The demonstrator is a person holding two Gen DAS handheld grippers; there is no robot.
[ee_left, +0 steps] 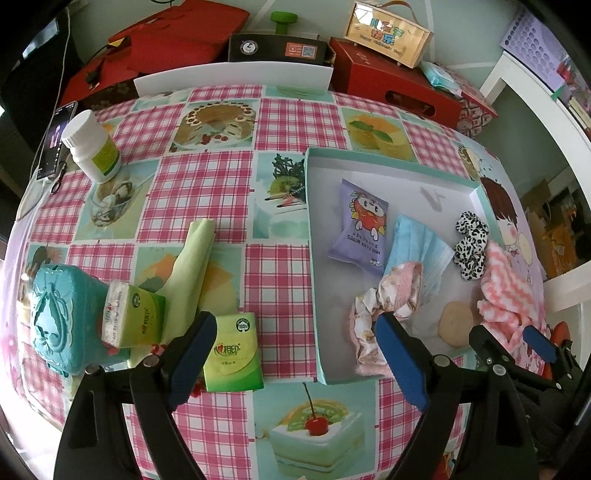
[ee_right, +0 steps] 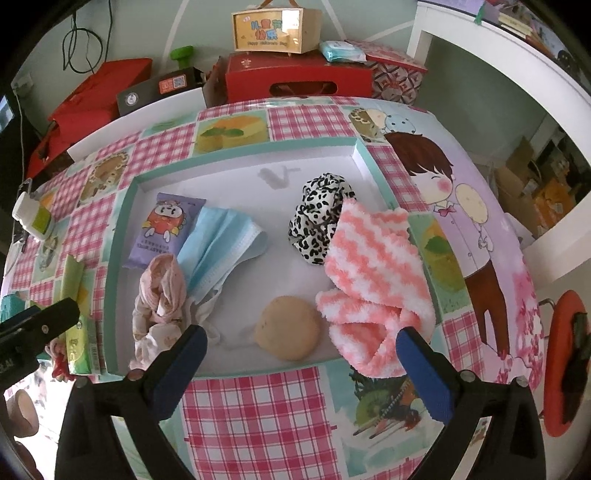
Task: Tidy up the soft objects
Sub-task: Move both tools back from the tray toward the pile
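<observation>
A shallow white tray with a teal rim (ee_left: 391,170) (ee_right: 236,157) lies on the table. In it are a purple wipes packet (ee_left: 360,227) (ee_right: 162,229), a blue face mask (ee_left: 417,247) (ee_right: 221,247), a pale pink patterned cloth (ee_left: 384,306) (ee_right: 159,302), a leopard scrunchie (ee_left: 471,240) (ee_right: 319,221), a tan round sponge (ee_left: 456,323) (ee_right: 288,328) and a pink-and-white fluffy cloth (ee_left: 508,295) (ee_right: 373,280) draped over the right rim. On the table left of the tray lie two green tissue packs (ee_left: 232,350) (ee_left: 133,314) and a light green cloth (ee_left: 188,269). My left gripper (ee_left: 295,354) is open and empty above the nearer tissue pack. My right gripper (ee_right: 301,363) is open and empty at the tray's near edge.
A teal embossed box (ee_left: 62,317) sits at the left beside the tissue packs. A white pill bottle (ee_left: 92,146) and a phone (ee_left: 55,138) are at the far left. Red boxes (ee_left: 391,85) and a yellow gift box (ee_right: 277,29) stand behind the table. A white shelf (ee_right: 498,55) is at the right.
</observation>
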